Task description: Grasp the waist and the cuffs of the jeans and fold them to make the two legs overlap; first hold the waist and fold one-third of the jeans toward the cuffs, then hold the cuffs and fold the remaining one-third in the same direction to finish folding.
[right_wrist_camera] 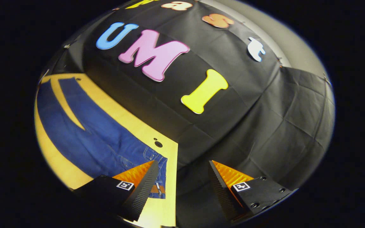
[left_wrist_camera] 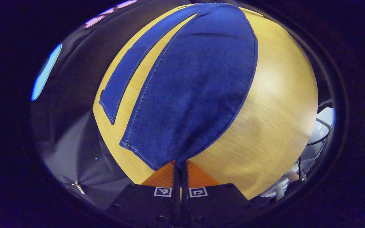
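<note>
My left gripper (left_wrist_camera: 180, 166) is clamped on a cuff of the jeans (left_wrist_camera: 195, 82), whose legs run away across the table (left_wrist_camera: 274, 104), while my spread right gripper (right_wrist_camera: 182, 172) hovers beside the waist (right_wrist_camera: 155, 158).

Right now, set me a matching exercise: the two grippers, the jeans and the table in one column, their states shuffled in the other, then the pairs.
1. left gripper
2. right gripper
3. jeans
4. table

A. open, near the waist
B. spread flat, legs apart
C. pale wood, bears the jeans
D. shut on a cuff

Pairs: 1-D, 2-A, 3-B, 4-C
</note>
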The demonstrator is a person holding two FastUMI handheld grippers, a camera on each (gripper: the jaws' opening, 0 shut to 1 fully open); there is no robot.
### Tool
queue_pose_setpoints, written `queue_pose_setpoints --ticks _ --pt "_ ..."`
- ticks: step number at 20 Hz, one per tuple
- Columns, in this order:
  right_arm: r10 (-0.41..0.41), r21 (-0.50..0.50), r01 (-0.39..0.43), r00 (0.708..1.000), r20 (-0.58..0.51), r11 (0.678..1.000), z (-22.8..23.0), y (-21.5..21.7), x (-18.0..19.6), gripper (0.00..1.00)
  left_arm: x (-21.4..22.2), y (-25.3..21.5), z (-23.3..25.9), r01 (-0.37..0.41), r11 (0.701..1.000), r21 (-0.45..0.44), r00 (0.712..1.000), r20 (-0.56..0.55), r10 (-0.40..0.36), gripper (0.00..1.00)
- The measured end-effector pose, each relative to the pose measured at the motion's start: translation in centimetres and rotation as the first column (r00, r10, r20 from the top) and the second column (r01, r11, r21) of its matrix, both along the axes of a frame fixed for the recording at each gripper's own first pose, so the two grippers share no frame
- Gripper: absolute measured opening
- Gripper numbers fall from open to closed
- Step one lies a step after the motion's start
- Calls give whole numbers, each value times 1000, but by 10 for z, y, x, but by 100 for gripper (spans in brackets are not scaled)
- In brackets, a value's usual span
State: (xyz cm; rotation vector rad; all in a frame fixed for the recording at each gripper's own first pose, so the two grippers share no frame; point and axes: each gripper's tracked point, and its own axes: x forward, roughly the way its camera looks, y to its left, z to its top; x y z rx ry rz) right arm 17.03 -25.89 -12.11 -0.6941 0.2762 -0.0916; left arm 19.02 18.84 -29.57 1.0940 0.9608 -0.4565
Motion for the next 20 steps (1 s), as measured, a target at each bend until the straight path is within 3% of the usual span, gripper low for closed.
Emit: queue_pose_setpoints --ticks 4,6,11,14,18,20 --pt "155 -211 -185 977 -149 960 -38 2 12 96 1 0 -1 -36 999 -32 997 -75 33 6" --pt "198 -250 -259 949 -245 933 -69 -3 15 96 0 -1 -1 -14 1000 -8 996 -83 13 6" --pt "179 -323 -397 824 -537 859 -162 -52 -1 96 0 0 -1 -31 999 15 998 -51 32 6" --pt "142 -379 -474 752 -644 795 -202 -74 -5 96 0 0 -1 -41 999 33 998 -38 42 5" --pt "142 -420 -585 683 -717 694 -241 -78 -1 96 1 -2 -1 -68 997 32 996 -48 70 6" --pt "164 -459 -626 686 -709 631 -245 -72 11 96 1 0 -1 -73 997 32 996 -54 74 6"
